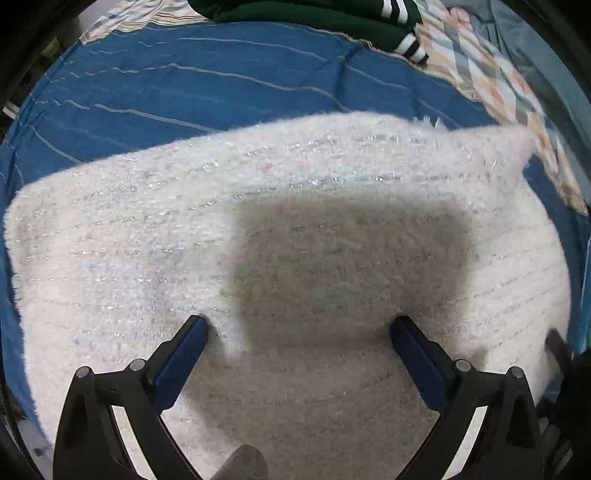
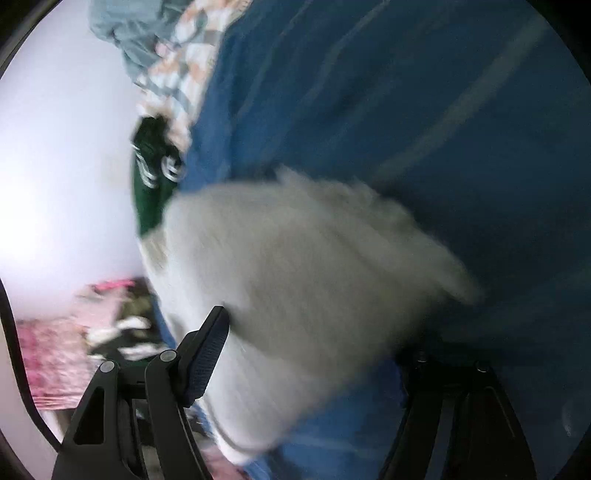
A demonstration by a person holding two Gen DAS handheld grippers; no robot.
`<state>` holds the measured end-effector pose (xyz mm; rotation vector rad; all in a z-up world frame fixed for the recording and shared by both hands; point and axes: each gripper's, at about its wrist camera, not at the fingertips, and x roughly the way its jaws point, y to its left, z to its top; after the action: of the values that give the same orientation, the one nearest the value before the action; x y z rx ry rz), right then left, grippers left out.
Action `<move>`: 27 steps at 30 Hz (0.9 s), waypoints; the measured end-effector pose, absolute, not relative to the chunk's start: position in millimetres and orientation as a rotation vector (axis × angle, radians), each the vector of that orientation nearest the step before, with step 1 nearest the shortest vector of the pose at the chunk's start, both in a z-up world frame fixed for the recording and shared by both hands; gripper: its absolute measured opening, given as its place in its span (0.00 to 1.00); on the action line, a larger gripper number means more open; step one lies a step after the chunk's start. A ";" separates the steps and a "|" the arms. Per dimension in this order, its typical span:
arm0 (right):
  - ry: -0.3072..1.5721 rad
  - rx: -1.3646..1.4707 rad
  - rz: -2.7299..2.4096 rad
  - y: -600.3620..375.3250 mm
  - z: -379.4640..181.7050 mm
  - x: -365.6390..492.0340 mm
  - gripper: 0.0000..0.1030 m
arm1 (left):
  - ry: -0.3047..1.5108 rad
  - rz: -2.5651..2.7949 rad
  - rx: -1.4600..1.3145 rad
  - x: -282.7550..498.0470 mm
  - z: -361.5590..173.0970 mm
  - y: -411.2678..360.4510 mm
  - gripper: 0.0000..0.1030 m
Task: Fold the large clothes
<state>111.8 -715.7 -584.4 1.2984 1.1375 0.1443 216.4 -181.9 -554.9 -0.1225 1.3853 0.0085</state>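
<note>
A blue striped sheet (image 1: pixel 147 92) covers the bed. The fluffy white sweater (image 1: pixel 295 240) lies folded flat on it. The left claw (image 1: pixel 299 325) hangs spread wide above it, and the right claw (image 2: pixel 314 332) is spread too, pinching nothing.

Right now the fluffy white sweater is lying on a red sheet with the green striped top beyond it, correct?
Not quite. The sheet is blue, not red, as the left wrist view shows. The fluffy white sweater does lie on it, with the green striped top beyond it.
</note>
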 end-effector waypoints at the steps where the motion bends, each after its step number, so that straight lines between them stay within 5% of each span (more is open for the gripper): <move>1: 1.118 1.312 0.163 -712.2 -586.2 121.4 0.75 | 1.387 -0.008 -0.129 217.0 -555.1 -180.8 1.00; 4: 1.077 1.348 0.231 -697.8 -591.8 149.7 0.68 | 1.385 -0.024 -0.135 217.0 -553.6 -180.5 1.00; 5: 1.078 1.339 0.255 -689.9 -592.2 161.3 0.60 | 1.384 -0.022 -0.135 218.2 -553.6 -181.2 1.00; 6: 1.077 1.334 0.275 -684.4 -590.9 169.4 0.36 | 1.383 -0.020 -0.137 220.0 -553.4 -181.6 1.00; 9: 1.041 1.312 0.297 -675.5 -568.8 181.3 0.26 | 1.385 -0.029 -0.149 232.5 -550.8 -184.8 1.00; 19: 0.953 1.050 0.305 -668.6 -423.0 206.7 0.22 | 1.330 -0.144 -0.269 286.8 -530.5 -220.2 1.00; 27: 1.015 0.685 0.548 -552.6 -331.8 221.2 0.22 | 1.228 0.198 -0.507 188.6 -468.5 -70.0 1.00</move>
<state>221.2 -552.6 -331.8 0.6852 1.0151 0.5481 188.6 -70.0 -468.5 -0.5074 1.2280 0.1980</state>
